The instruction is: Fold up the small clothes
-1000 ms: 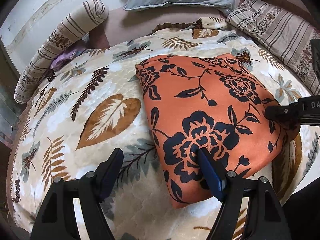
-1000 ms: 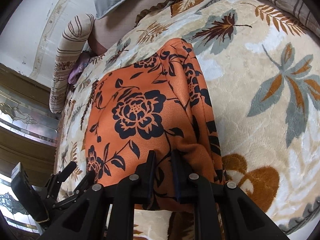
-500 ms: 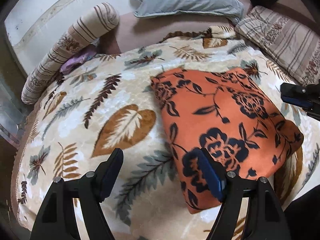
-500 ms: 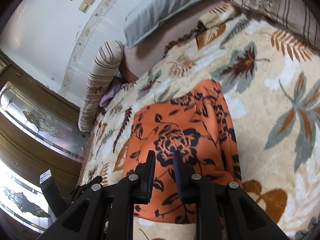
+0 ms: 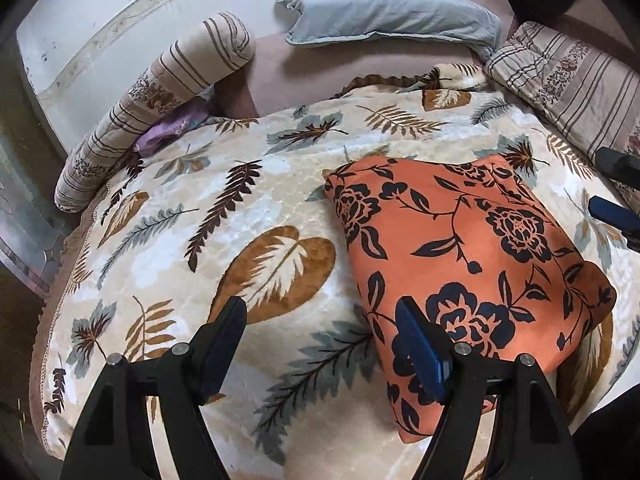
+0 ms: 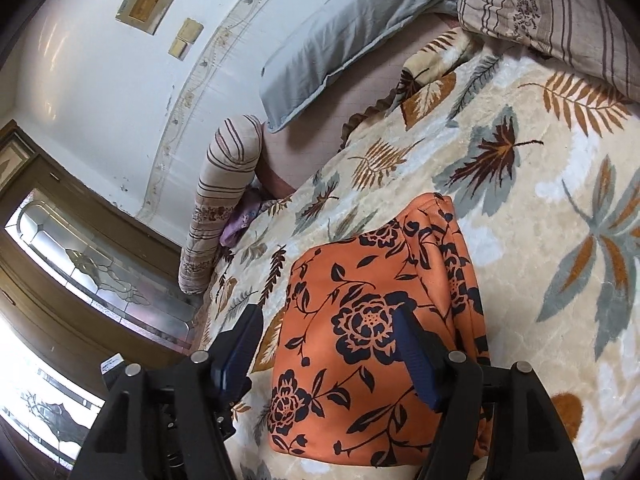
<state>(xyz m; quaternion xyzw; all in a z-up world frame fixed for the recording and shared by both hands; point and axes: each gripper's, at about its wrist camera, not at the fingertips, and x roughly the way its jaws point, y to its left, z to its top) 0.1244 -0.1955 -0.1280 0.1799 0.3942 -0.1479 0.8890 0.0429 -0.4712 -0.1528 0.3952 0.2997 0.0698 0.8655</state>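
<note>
the folded orange floral garment [image 5: 460,264] is seen at lower right, beyond the open left tool [image 5: 320,344]; the right tool [image 6: 326,354] is opening, nothing gripped.

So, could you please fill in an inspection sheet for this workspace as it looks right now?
Surface: leaf-print blanket spread over a bed.
Job's things: orange floral garment, folded into a compact rectangle, lying flat.
Clutter: grey pillow, striped bolster, striped quilt, small purple cloth beside the bolster.
Grippers: left claw open, empty; right claw opening, above the garment, nothing gripped.
Cables: nothing seen.
Surroundings: white wall, wooden door with patterned glass.
</note>
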